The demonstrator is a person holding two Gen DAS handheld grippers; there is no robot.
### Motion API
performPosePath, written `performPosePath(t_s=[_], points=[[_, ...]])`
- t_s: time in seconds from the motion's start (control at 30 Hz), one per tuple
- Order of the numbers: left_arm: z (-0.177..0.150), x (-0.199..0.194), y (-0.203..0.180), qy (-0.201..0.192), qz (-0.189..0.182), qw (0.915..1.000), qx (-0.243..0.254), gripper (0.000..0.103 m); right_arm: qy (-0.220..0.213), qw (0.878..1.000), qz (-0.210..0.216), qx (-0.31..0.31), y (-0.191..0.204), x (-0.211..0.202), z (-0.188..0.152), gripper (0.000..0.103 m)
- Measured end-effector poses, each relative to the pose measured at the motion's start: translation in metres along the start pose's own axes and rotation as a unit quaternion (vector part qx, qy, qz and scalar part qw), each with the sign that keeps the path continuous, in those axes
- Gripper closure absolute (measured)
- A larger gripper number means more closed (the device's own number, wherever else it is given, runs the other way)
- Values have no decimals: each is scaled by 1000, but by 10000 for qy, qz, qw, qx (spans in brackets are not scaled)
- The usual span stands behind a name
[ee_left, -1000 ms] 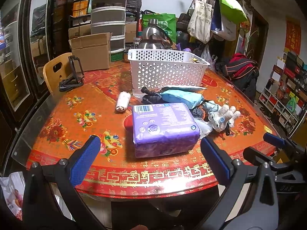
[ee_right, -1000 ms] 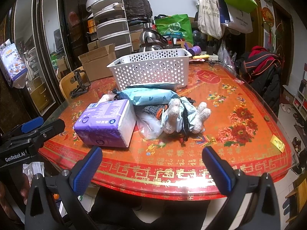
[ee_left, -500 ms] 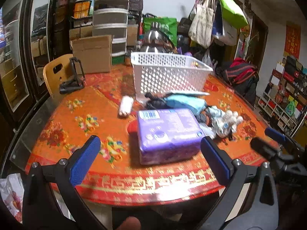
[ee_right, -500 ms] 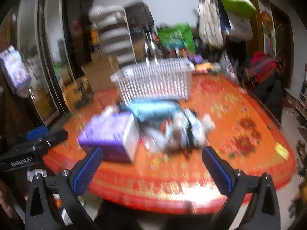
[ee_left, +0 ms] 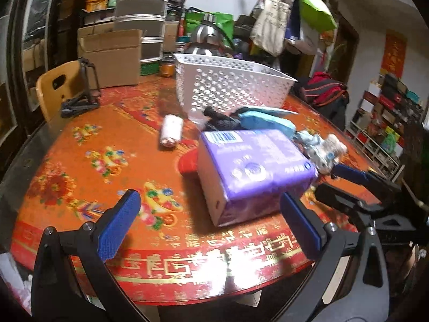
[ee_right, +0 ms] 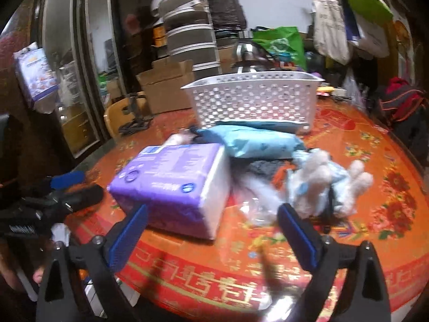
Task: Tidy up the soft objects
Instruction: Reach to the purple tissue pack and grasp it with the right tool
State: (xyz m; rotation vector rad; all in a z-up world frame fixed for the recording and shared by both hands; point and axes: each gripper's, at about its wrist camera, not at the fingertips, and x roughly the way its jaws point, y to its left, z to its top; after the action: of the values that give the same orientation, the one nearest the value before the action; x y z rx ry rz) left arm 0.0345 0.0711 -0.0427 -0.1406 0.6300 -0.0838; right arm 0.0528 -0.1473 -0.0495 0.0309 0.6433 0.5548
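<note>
Your left gripper (ee_left: 209, 225) is spread wide and empty at the tabletop (ee_left: 80, 166) edge, the purple tissue pack (ee_left: 249, 166) just ahead of its fingers. Your right gripper (ee_right: 211, 236) is also wide, its jaws closing slightly with nothing pressed between them; the pack's corner and a clear plastic wrapper (ee_right: 254, 209) sit in that gap. The plush rabbit (ee_right: 321, 185), teal pouch (ee_right: 257, 142) and dark cloth are bunched behind, near the white basket (ee_right: 254, 99). The risk: both grippers converge on the same pack and collide, or a finger snags the wrapper (slippery, I judge) and drags the pile.
</note>
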Motion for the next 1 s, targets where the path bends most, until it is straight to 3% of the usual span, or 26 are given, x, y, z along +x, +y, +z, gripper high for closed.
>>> performPosePath(t_s=[0.1, 0.17, 0.43, 0.5, 0.6, 0.7, 1.0], points=[[-9, 7, -3, -66, -138, 9998, 100, 20, 8, 9998, 57, -167, 3, 7, 0, 15], [-15, 14, -6, -85, -80, 9998, 162, 31, 74, 9996, 197, -170, 2, 13, 0, 28], [-26, 34, -15, -23, -321, 9987, 389, 38, 183, 9984, 469, -270, 3, 29, -4, 40], [-26, 37, -17, -29, -388, 9983, 423, 44, 228, 9976, 576, -322, 4, 33, -3, 42], [-26, 40, -19, -31, -469, 9978, 463, 61, 249, 9963, 732, -364, 7, 35, -2, 48], [-27, 45, -19, 102, -703, 9965, 446, 62, 276, 9959, 722, -466, 9, 36, 0, 51], [-31, 41, -28, 52, -490, 9971, 585, 64, 219, 9961, 633, -568, 16, 34, 4, 53]])
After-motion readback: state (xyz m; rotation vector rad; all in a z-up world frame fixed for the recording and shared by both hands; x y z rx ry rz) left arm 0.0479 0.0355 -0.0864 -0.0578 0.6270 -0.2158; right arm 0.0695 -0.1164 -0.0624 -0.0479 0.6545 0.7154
